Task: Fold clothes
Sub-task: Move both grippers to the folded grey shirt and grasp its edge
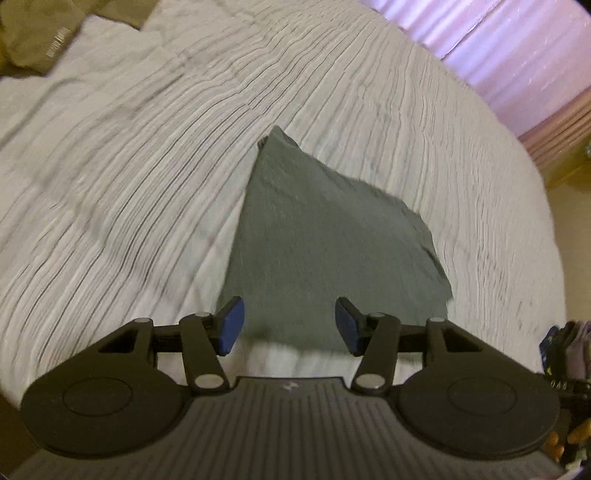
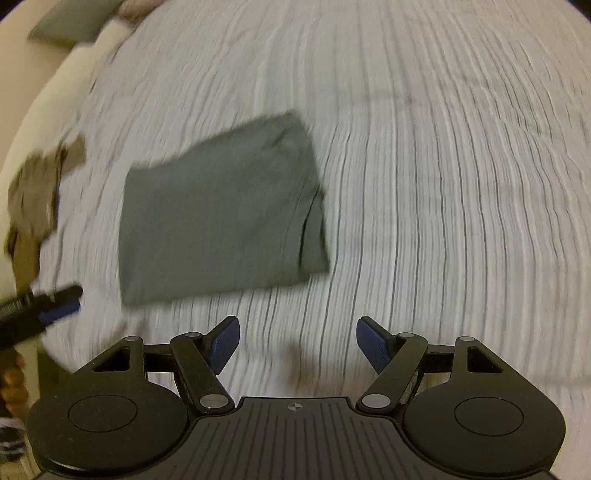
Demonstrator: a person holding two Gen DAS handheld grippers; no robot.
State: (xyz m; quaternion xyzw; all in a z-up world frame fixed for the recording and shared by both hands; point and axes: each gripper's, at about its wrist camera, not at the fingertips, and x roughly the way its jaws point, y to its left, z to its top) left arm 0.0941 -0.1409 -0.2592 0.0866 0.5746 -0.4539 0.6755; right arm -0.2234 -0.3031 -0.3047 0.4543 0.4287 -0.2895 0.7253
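Observation:
A dark grey-green garment (image 1: 325,240) lies folded into a flat rectangle on the white ribbed bedspread (image 1: 129,177). My left gripper (image 1: 290,325) is open and empty, hovering just above the garment's near edge. In the right wrist view the folded garment (image 2: 218,214) lies ahead and to the left. My right gripper (image 2: 297,345) is open and empty over bare bedspread (image 2: 443,203), short of the garment. The left gripper also shows at the left edge of the right wrist view (image 2: 55,302).
An olive-brown garment (image 1: 40,33) lies at the bed's far left corner. A brown cloth pile (image 2: 37,192) sits left of the folded garment. Pink curtains (image 1: 517,48) hang beyond the bed. The bed edge drops off at the right, with clutter (image 1: 569,354) beside it.

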